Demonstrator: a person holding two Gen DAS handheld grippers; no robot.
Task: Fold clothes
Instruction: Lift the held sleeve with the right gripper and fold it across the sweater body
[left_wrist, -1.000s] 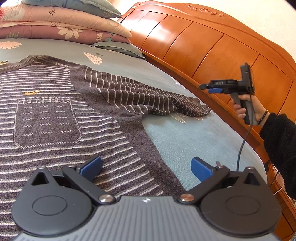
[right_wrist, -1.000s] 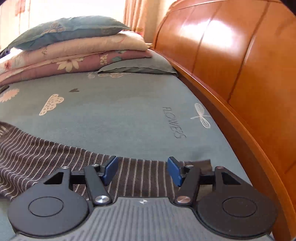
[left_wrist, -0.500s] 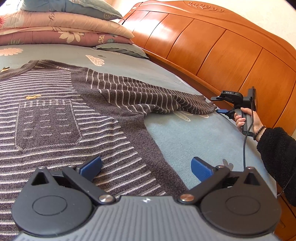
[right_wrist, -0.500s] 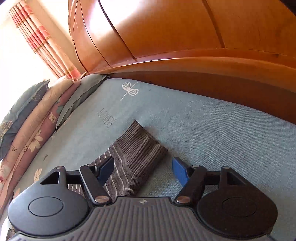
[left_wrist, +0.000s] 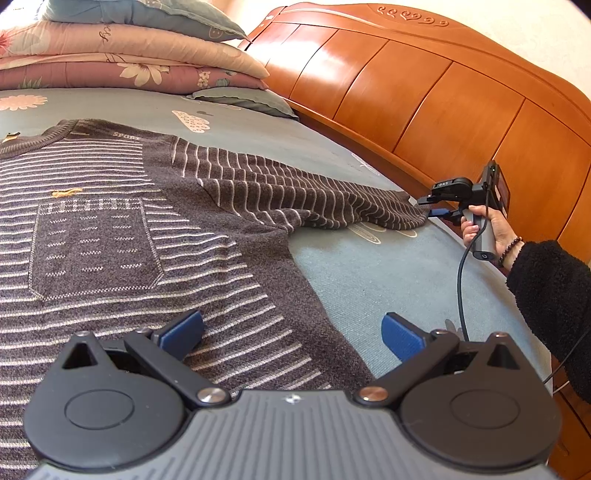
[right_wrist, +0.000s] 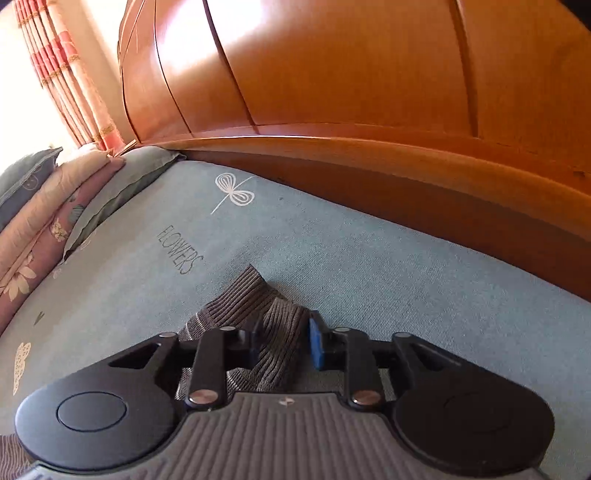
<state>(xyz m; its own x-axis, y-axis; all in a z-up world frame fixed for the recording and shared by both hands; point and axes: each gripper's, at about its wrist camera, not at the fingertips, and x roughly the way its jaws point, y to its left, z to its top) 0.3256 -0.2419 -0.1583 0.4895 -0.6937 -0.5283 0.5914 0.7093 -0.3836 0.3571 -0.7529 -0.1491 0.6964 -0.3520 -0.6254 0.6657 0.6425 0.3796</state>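
Observation:
A dark grey sweater (left_wrist: 110, 240) with thin white stripes lies flat on the blue-green bed sheet (left_wrist: 369, 266), its chest pocket facing up. Its right sleeve (left_wrist: 295, 195) stretches out toward the headboard. My left gripper (left_wrist: 291, 325) hangs open over the sweater's lower side edge, with nothing between its fingers. My right gripper (right_wrist: 282, 339) is down at the sleeve's ribbed cuff (right_wrist: 258, 295). Its jaws are closing, the cuff is bunched between the blue pads, and they press on it. In the left wrist view, the right gripper (left_wrist: 430, 206) sits at the sleeve's tip.
A tall orange wooden headboard (left_wrist: 443, 110) runs along the right side, close behind the cuff. Stacked pillows and quilts (left_wrist: 129, 55) lie at the far end of the bed. A person's hand (left_wrist: 487, 229) in a black fleece sleeve holds the right gripper, its cable hanging down. Striped curtains (right_wrist: 66, 74) hang at the far left.
The right gripper came down to the sleeve's end, rolled over, and its jaws narrowed onto the cuff, which is now bunched. The left gripper stayed put.

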